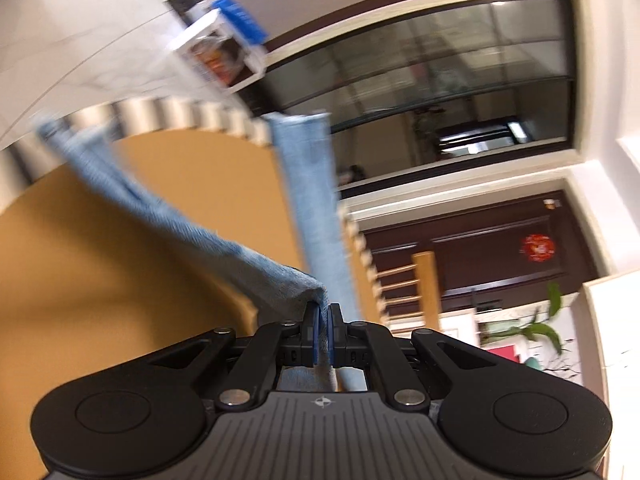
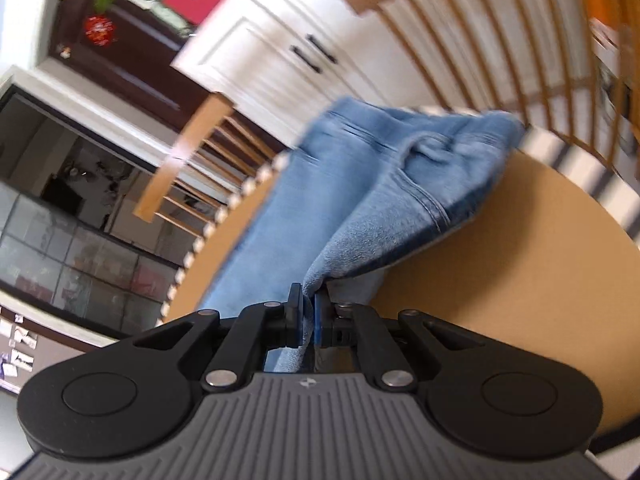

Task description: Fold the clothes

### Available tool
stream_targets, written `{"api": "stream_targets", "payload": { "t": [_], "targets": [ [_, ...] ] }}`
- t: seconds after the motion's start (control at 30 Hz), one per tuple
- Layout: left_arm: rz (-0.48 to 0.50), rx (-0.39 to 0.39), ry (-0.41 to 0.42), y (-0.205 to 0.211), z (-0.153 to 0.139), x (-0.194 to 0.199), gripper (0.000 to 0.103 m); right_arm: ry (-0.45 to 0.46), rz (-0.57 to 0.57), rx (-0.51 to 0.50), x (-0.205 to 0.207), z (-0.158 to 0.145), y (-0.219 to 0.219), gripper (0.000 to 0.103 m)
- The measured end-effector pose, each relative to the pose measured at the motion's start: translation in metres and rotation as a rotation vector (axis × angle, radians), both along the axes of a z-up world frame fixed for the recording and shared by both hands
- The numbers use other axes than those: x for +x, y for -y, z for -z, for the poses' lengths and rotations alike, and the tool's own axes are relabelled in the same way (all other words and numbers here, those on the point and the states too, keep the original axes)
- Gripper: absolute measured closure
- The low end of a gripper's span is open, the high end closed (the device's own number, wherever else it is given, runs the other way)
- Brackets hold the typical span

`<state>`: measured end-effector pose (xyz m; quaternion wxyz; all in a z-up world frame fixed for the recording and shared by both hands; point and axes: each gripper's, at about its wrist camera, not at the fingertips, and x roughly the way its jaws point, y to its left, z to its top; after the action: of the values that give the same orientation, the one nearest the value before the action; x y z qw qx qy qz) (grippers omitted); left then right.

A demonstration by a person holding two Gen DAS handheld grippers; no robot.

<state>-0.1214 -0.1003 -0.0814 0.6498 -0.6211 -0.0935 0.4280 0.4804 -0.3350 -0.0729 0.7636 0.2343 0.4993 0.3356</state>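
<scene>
A pair of light blue jeans (image 1: 308, 200) lies partly on a round tan table (image 1: 168, 208). My left gripper (image 1: 324, 312) is shut on an edge of the jeans, and the cloth stretches away from it in two strips toward the table's far edge. In the right wrist view my right gripper (image 2: 308, 308) is shut on another edge of the jeans (image 2: 360, 184), lifted above the table (image 2: 520, 260). The waist part is bunched at the far side.
The table rim has a pale striped edge (image 1: 168, 112). Wooden slat-back chairs (image 2: 192, 168) stand around it. White cabinets (image 2: 288, 40), a dark door (image 1: 520, 248), a glass cabinet (image 1: 440, 80) and a plant (image 1: 540, 328) are beyond.
</scene>
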Motion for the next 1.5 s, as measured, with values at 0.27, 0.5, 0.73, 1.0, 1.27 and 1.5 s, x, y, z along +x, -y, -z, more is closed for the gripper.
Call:
{"api": "stream_targets", "payload": {
  "t": [0.27, 0.5, 0.73, 1.0, 1.27, 1.5],
  "targets": [
    [0.045, 0.066, -0.095, -0.112, -0.023, 0.059, 0.099, 0.035, -0.046, -0.102, 0.037, -0.04, -0.095, 0.098],
    [0.114, 0.054, -0.14, -0.212, -0.004, 0.133, 0.099, -0.04, 0.074, -0.201, 0.072, -0.022, -0.18, 0.098],
    [0.215, -0.16, -0.261, -0.305, 0.022, 0.18, 0.099, -0.026, 0.136, -0.356, 0.098, 0.019, -0.257, 0.096],
    [0.432, -0.093, -0.446, -0.349, 0.041, 0.214, 0.094, 0.022, 0.161, -0.351, 0.094, 0.058, -0.272, 0.065],
    [0.558, 0.239, -0.619, -0.374, 0.018, 0.185, 0.076, 0.232, 0.022, -0.219, 0.043, 0.007, -0.204, 0.044],
    [0.633, 0.322, -0.721, -0.35, 0.016, 0.126, 0.076, 0.285, -0.147, -0.242, -0.076, 0.02, -0.152, 0.044]
  ]
}}
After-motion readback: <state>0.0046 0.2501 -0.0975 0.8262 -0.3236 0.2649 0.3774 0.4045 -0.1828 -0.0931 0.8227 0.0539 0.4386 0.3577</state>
